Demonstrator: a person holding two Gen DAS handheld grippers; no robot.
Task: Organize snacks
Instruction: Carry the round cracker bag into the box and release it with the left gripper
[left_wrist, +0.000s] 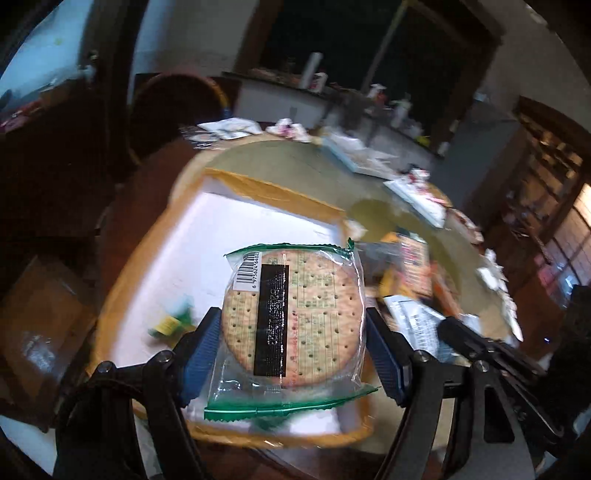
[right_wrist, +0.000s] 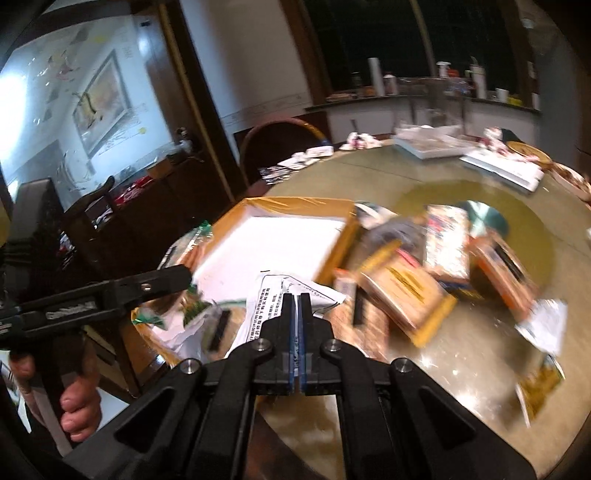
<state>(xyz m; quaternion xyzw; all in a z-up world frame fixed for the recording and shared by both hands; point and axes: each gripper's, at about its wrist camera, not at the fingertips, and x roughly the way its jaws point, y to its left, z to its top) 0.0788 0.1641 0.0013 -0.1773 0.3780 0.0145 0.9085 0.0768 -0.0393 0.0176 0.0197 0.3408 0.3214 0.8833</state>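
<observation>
My left gripper (left_wrist: 291, 325) is shut on a clear, green-edged pack of round crackers (left_wrist: 291, 317) and holds it above a white-lined cardboard box (left_wrist: 221, 236). A small green and yellow snack (left_wrist: 171, 323) lies on the box floor, blurred. My right gripper (right_wrist: 297, 299) is shut on a white printed snack packet (right_wrist: 273, 299) near the box's right front corner (right_wrist: 273, 240). A blurred pile of snack packs (right_wrist: 436, 258) lies on the table right of the box. The left gripper tool (right_wrist: 110, 291) shows at the left in the right wrist view.
The round green-topped table (right_wrist: 461, 173) carries white trays (right_wrist: 498, 166), wrappers and plates at the far side. A wooden chair (right_wrist: 280, 147) stands behind the box. A counter with bottles (right_wrist: 424, 88) is further back. A dark cabinet (right_wrist: 147, 206) is at the left.
</observation>
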